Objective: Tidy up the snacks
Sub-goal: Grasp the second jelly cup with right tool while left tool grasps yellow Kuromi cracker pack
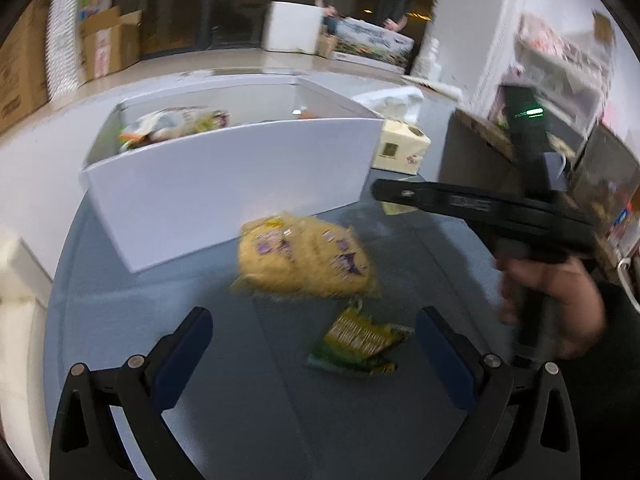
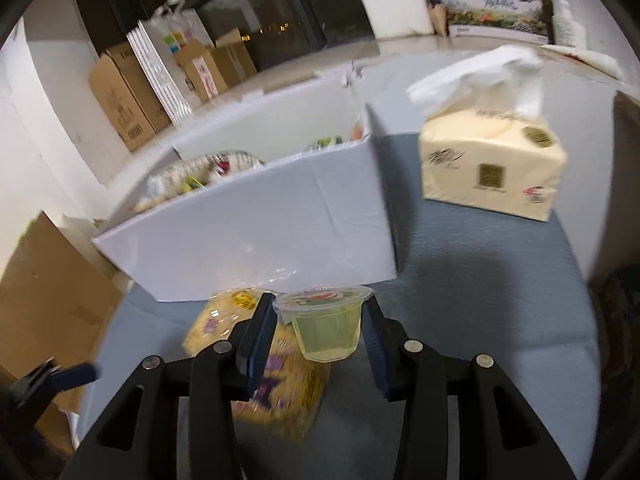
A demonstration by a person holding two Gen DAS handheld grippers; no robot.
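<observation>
My right gripper [image 2: 320, 320] is shut on a clear jelly cup [image 2: 326, 326] with yellow-green jelly, held above the blue table in front of the white box [image 2: 256, 236]. A yellow snack bag [image 2: 276, 384] lies under it; it also shows in the left wrist view [image 1: 306, 258]. A small green and yellow packet [image 1: 360, 340] lies on the table between my left gripper's open fingers. My left gripper [image 1: 314, 344] is open and empty, above the table. The white box [image 1: 224, 196] holds several snack bags [image 1: 176, 124]. The right gripper's body [image 1: 480, 204] shows at the right of the left wrist view.
A cream tissue pack [image 2: 492, 164] stands right of the box on the blue table [image 2: 500, 288]. Cardboard boxes [image 2: 128, 96] stand on the floor at the back left, and one [image 2: 48, 312] beside the table. Shelves [image 1: 560, 80] stand at the right.
</observation>
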